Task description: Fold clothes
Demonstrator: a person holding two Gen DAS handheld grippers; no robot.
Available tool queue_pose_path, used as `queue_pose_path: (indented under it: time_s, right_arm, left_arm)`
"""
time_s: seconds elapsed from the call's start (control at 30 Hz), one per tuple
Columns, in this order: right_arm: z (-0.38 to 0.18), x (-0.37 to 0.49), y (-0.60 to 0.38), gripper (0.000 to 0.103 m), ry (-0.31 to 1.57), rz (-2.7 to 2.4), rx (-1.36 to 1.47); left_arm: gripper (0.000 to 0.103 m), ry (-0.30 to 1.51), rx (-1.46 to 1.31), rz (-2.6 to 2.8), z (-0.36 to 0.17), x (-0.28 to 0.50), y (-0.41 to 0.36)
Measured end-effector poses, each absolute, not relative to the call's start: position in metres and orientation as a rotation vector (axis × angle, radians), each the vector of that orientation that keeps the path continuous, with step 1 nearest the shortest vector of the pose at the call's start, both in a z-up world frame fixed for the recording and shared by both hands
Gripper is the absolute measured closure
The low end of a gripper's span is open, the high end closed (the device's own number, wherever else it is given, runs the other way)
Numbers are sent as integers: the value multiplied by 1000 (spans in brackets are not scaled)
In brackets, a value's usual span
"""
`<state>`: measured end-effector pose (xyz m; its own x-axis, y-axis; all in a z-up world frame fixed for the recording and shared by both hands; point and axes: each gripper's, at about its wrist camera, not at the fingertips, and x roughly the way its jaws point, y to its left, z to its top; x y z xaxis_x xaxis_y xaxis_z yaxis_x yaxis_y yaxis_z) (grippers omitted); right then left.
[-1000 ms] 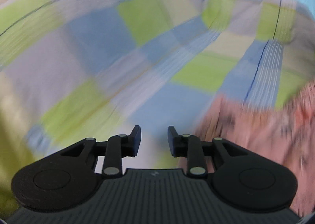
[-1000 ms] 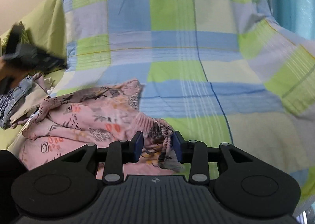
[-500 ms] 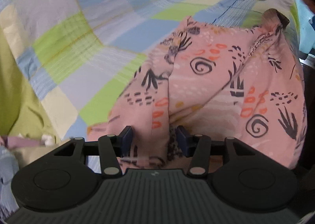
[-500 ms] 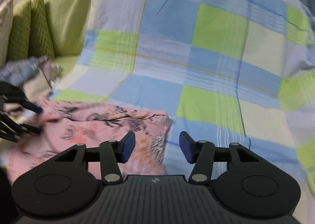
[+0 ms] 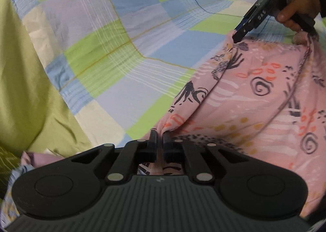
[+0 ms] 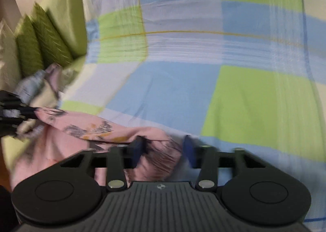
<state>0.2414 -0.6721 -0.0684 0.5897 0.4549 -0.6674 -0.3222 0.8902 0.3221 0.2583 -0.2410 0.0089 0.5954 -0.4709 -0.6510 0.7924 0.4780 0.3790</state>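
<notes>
Garment, pink patterned [image 5: 254,97]: lies on the checked bedsheet [image 5: 126,34], one edge lifted between my two grippers. Left gripper [image 5: 158,136]: my fingers nearly closed, pinching a fold of the pink cloth. Right gripper [image 6: 163,148]: my fingers spread apart, a bunched, gathered edge of the garment lying between them; the view is blurred and I cannot tell whether they touch it. Hand [image 5: 297,10] on the right gripper's handle, seen from the left wrist. Green cushions [image 6: 40,40] and a heap of other clothes [image 6: 38,83] beside the sheet.
</notes>
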Motion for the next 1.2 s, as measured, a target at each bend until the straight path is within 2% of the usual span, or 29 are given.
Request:
queue_pose_path:
  time_s: [0.23,0.47,0.7,0.77,0.8,0.83,0.93,1.07,1.2]
  right_arm:
    - [-34,220,-689,87,718,367,89]
    - [24,224,-728,88,562,155,-64]
    - [13,274,-764,88,575,33,-104]
    - [-3,289,-769,77,616,22,-88]
    - [-12,294,-771,68,644,11,-85]
    - [-21,298,-771,65,664,-6,-91]
    - [-37,292,-774,62,693,-59,-86]
    - [-35,259,-790,58,688,-114,-9]
    - [-25,236,-795,57,670,-102,55]
  left_arm:
    - [100,411,751,-781,38,286,-269]
    - [100,253,760,-785,82,340,-364]
    - [100,273,730,-745,62,396,-441]
    - [99,339,715,-721,46,411,-452]
    - [98,375,714,-711,37,417,-456]
    - [94,408,723,-699,27,421,-459]
    - [85,459,757,-670,3,426,-461]
    - [76,479,702,-657,4,429,-446]
    - [75,487,628,-674,22,432,-436]
